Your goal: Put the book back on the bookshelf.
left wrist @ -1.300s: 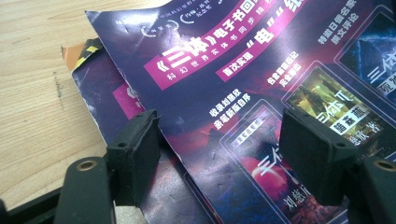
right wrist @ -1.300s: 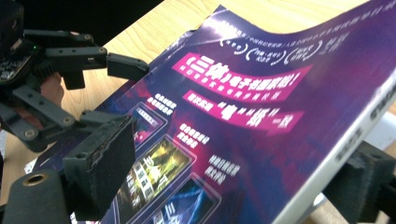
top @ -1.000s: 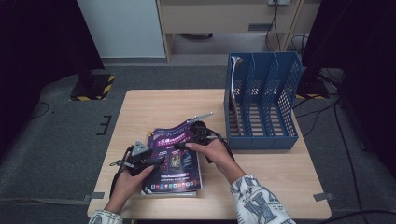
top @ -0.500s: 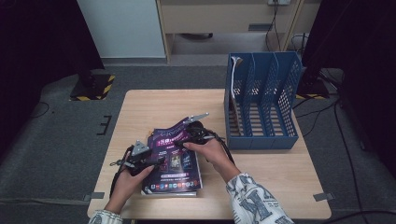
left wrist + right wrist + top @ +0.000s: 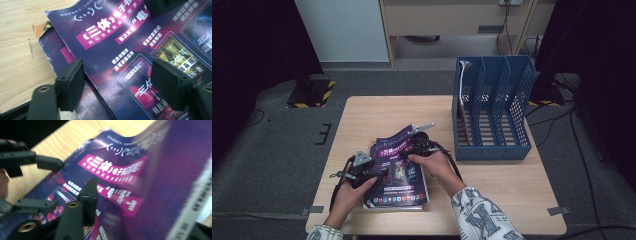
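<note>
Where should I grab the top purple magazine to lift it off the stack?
Grip the top magazine by its curled-up far right edge, coming in from the blue file rack's side. That edge already stands clear of the stack, so a gripper jaw can slip under it; the rest lies flat.

Each hand-held gripper, the left gripper [image 5: 379, 172] and the right gripper [image 5: 404, 152], has a black body topped by a grey three-cornered plate, with a black cable trailing from it. In the gripper views, the jaws are matt black bars with a brass-coloured round fitting set into each, ending in blocky black rubber-like pads [image 5: 71, 86]. The person's forearms carry white sleeves [image 5: 482, 215] printed with large dark letter-like shapes.
</note>
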Motion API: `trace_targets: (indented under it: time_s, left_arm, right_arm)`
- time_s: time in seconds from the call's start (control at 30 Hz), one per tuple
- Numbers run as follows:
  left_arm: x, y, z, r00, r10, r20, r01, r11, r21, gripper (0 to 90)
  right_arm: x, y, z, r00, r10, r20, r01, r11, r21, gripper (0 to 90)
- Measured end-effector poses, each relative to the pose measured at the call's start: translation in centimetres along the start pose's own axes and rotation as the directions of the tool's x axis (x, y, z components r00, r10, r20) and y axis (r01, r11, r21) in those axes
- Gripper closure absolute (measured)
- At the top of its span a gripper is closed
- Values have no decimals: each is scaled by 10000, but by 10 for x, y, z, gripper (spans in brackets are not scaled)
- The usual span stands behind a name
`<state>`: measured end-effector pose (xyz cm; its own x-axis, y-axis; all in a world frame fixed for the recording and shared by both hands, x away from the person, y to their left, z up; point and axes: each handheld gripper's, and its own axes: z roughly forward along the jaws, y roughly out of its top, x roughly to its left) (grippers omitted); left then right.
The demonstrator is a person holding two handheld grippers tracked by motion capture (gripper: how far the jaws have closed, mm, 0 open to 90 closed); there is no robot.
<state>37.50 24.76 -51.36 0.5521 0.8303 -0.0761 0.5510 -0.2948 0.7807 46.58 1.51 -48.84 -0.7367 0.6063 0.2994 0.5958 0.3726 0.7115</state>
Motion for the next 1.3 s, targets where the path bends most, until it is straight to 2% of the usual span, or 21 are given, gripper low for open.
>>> trace_targets:
  time_s: [0.07, 0.13, 0.2, 0.33, 0.4, 0.5, 0.53, 0.67, 0.7, 0.73, 0.77, 0.83, 0.87, 0.9, 1.0, 1.17, 1.3]
  left_arm:
    - [0, 2, -1, 10000, 20, 6, -20, 10000, -5, 229]
    - [0, 4, -3, 9997, -244, 61, 245, 9994, -255, 213]
    - [2, 4, -5, 9994, -344, 46, 345, 9986, -398, 204]
    - [2, 4, -6, 9992, -408, -41, 405, 9981, -467, 187]
    - [1, 5, -6, 9988, -480, 117, 486, 9970, -595, 186]
    - [-3, 6, -6, 9989, -387, 262, 402, 9975, -585, 182]
    - [-3, 6, -6, 9989, -387, 262, 402, 9975, -585, 181]
    - [-9, 7, -4, 9981, -229, 571, 257, 9985, -491, 175]
    - [-11, 7, -3, 9974, -274, 665, 311, 9980, -557, 175]
    - [-11, 7, -3, 9974, -274, 665, 311, 9980, -557, 175]
    - [-13, 8, -3, 9963, -256, 815, 303, 9979, -565, 175]
    - [-14, 8, -3, 9962, -187, 851, 234, 9982, -549, 175]
    - [-14, 8, -3, 9962, -187, 851, 234, 9982, -549, 174]
    - [-15, 8, -3, 9950, -227, 973, 282, 9981, -554, 173]
    - [-17, 7, -2, 9919, -134, 1260, 190, 9989, -433, 174]
    - [-21, 6, 2, 9880, 107, 1540, -72, 9997, -233, 173]
    - [-22, 6, 5, 9820, -10, 1886, 28, 10000, -91, 172]
  right_arm:
    - [1, -1, -3, 9999, 144, -25, -144, 9995, -270, 675]
    - [0, -1, -10, 9998, 118, -139, -130, 9958, -901, 744]
    - [4, 0, -17, 9996, -28, -270, -3, 9933, -1155, 757]
    - [8, 0, -27, 9991, -397, -175, 366, 9882, -1490, 766]
    - [8, -2, -35, 9986, -513, -111, 486, 9831, -1763, 769]
    - [8, -5, -44, 9974, -716, 5, 700, 9742, -2146, 771]
    - [8, -5, -44, 9974, -716, 5, 700, 9742, -2146, 771]
    - [10, -11, -59, 9948, -1022, 44, 989, 9498, -2967, 775]
    - [10, -12, -61, 9940, -1094, 66, 1060, 9449, -3098, 774]
    - [10, -12, -61, 9940, -1094, 66, 1060, 9449, -3098, 774]
    - [11, -12, -66, 9898, -1415, 189, 1399, 9355, -3244, 775]
    - [12, -12, -71, 9880, -1517, 281, 1519, 9244, -3500, 778]
    - [12, -12, -71, 9880, -1517, 281, 1519, 9244, -3500, 778]
    - [13, -12, -76, 9864, -1603, 351, 1617, 9131, -3742, 781]
    - [14, -11, -81, 9834, -1749, 476, 1792, 8982, -4014, 784]
    - [15, -10, -80, 9821, -1793, 583, 1871, 8900, -4158, 786]
    - [16, -9, -81, 9806, -1844, 665, 1952, 8875, -4175, 787]
